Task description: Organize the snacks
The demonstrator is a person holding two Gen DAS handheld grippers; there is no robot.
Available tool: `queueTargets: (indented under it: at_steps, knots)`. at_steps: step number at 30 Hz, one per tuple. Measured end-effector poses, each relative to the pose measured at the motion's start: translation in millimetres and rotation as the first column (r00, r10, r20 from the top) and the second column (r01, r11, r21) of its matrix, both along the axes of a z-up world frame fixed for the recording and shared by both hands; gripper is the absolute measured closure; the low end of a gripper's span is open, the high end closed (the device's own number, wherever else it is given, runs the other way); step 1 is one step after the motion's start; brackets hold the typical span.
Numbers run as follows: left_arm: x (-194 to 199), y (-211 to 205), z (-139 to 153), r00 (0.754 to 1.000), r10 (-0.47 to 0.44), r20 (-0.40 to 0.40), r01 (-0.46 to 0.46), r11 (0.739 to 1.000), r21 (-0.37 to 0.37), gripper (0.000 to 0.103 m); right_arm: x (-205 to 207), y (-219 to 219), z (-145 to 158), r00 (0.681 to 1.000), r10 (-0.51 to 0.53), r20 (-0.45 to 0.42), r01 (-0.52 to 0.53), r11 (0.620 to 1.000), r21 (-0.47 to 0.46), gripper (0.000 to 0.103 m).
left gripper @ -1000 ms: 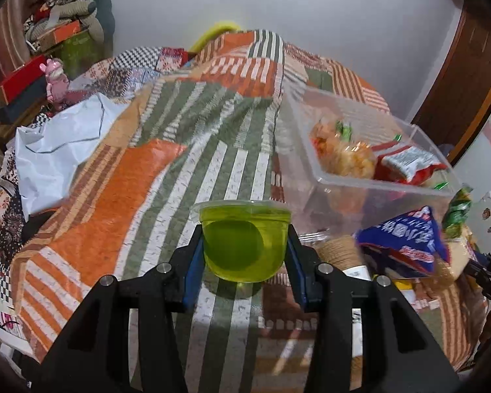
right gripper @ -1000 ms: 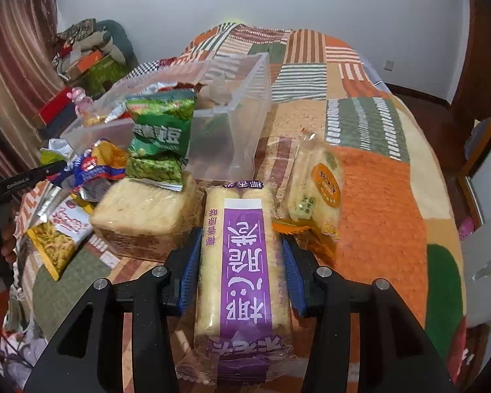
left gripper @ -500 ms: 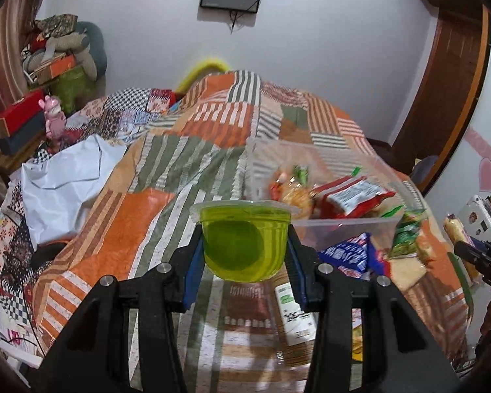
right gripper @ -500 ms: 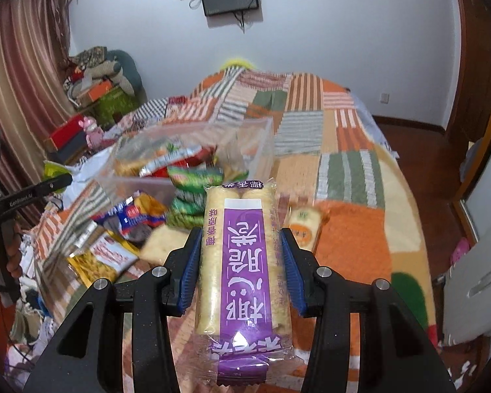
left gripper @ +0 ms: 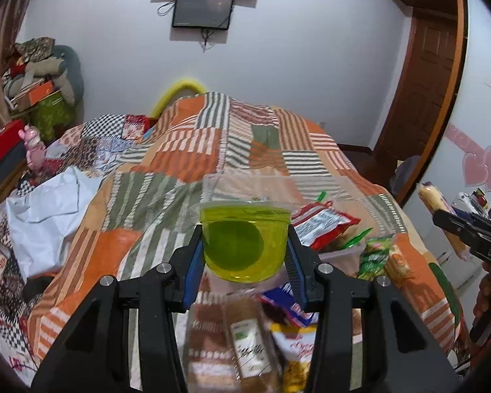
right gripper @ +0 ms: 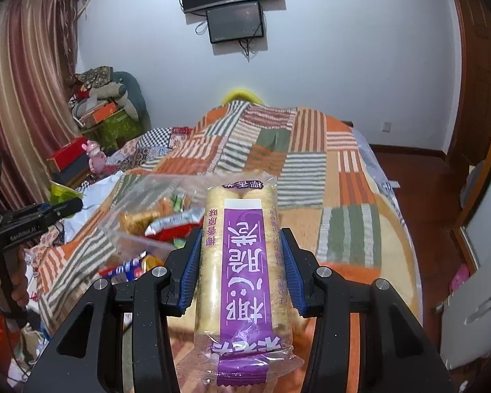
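Observation:
My left gripper (left gripper: 244, 249) is shut on a green jelly cup (left gripper: 244, 240) and holds it high above the bed. My right gripper (right gripper: 240, 255) is shut on a purple-labelled rice cracker pack (right gripper: 242, 262), also raised; the pack also shows at the right edge of the left wrist view (left gripper: 437, 209). A clear plastic bin (left gripper: 245, 185) with snack bags, one of them red (left gripper: 324, 221), sits on the patchwork bedspread (left gripper: 167, 170); it also shows in the right wrist view (right gripper: 140, 196). Loose snack packs (left gripper: 248, 344) lie below my left gripper.
A white sheet (left gripper: 49, 216) lies at the bed's left side. Boxes and a pink toy (left gripper: 32, 147) stand by the left wall. A wooden door (left gripper: 425, 82) is at the right, and screens (right gripper: 232, 3) hang on the far wall.
Both grippers have risen and tilted up with their snacks still held. The bin and loose packs now sit lower and farther away in both views.

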State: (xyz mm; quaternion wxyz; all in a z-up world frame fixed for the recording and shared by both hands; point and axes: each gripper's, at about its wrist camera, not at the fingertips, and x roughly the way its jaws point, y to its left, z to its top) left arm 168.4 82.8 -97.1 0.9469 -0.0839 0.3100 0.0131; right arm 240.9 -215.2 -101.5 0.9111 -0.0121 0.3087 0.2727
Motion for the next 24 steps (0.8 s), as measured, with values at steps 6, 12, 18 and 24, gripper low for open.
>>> queueTargets:
  at_steps: [6, 12, 18, 24]
  knots:
    - [19, -12, 3, 0.999, -0.039, 0.010, 0.039, 0.999, 0.000, 0.058, 16, 7, 8, 1.000, 0.010, 0.019, -0.010, 1.000, 0.024, 0.060]
    - [43, -18, 1, 0.998, -0.062, 0.002, 0.062, 0.998, -0.014, 0.058, 32, 14, 8, 1.000, 0.010, 0.012, -0.010, 0.999, 0.049, 0.060]
    - [69, -21, -7, 0.997, -0.077, -0.026, 0.076, 0.996, -0.036, 0.058, 46, 22, 3, 1.000, 0.014, -0.008, -0.014, 0.999, 0.046, 0.060]
    - [98, -23, -17, 0.992, -0.101, -0.070, 0.097, 0.994, -0.057, 0.058, 60, 33, -6, 0.999, 0.032, -0.037, -0.030, 0.999, 0.032, 0.060]
